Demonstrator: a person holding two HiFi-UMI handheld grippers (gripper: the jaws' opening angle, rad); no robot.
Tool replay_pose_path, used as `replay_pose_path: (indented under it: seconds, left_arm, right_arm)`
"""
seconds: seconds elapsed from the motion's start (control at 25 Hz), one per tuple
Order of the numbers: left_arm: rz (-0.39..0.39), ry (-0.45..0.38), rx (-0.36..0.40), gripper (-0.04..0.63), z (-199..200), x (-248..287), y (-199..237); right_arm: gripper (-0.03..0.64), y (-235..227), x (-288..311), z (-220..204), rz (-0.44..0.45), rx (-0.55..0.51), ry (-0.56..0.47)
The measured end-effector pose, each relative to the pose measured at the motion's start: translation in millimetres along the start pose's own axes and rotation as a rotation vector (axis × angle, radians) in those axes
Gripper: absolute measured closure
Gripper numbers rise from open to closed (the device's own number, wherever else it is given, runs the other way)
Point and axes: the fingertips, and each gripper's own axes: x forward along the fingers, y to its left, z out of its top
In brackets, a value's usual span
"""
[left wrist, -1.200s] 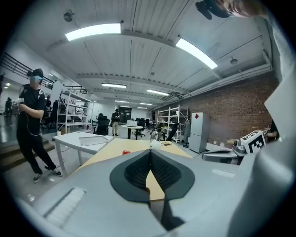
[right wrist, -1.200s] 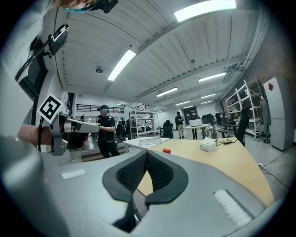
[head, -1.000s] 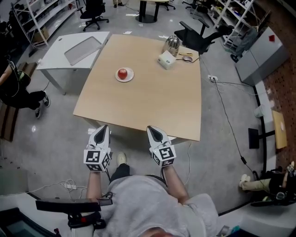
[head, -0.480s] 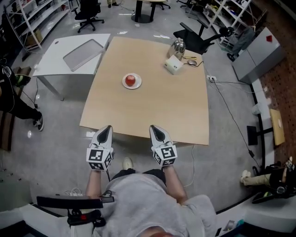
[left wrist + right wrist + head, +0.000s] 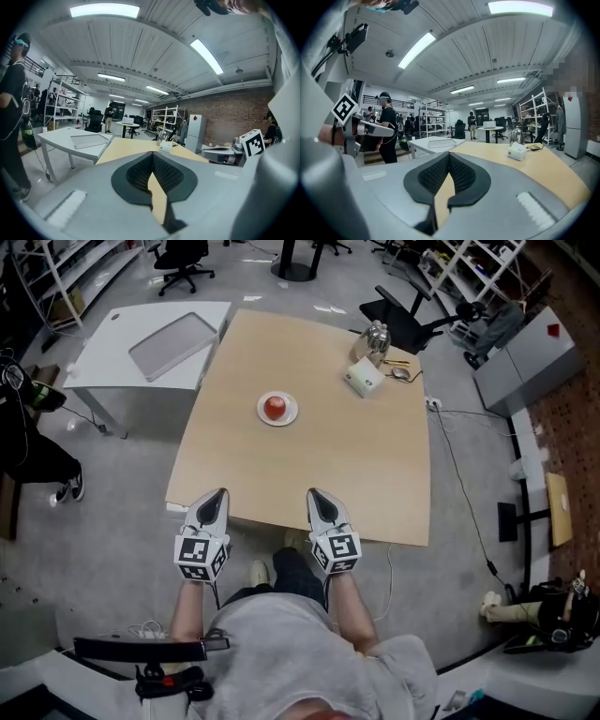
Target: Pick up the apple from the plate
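Both the left gripper [image 5: 217, 495] and right gripper [image 5: 318, 494] are being held clenched, empty, at the table [image 5: 309, 465] edge. The apple [image 5: 275, 407] is sitting on its plate [image 5: 290, 416], well apart. If jaws aren't being opened first, it's probably getting knocked off.

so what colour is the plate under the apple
White, a small round plate under the red apple; it shows best in the head view.

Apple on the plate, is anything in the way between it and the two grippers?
No, nothing visible. Only bare table lies between the apple on its plate and the left gripper and right gripper at the near edge. The white box and metal kettle stand off at the far right corner.
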Motion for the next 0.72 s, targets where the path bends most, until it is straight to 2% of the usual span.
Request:
replay_pose_path:
  seconds: [0.32,0.72]
  left_arm:
    - [0.051,0.01,-0.024,0.575,0,29,35]
    - [0.093,0.071,-0.077,0.575,-13,82,56]
  right_arm:
    - [0.611,-11,62,3,0.049,-0.006,0.017]
    - [0.611,-48,129,-4,0.088,0.007,0.079]
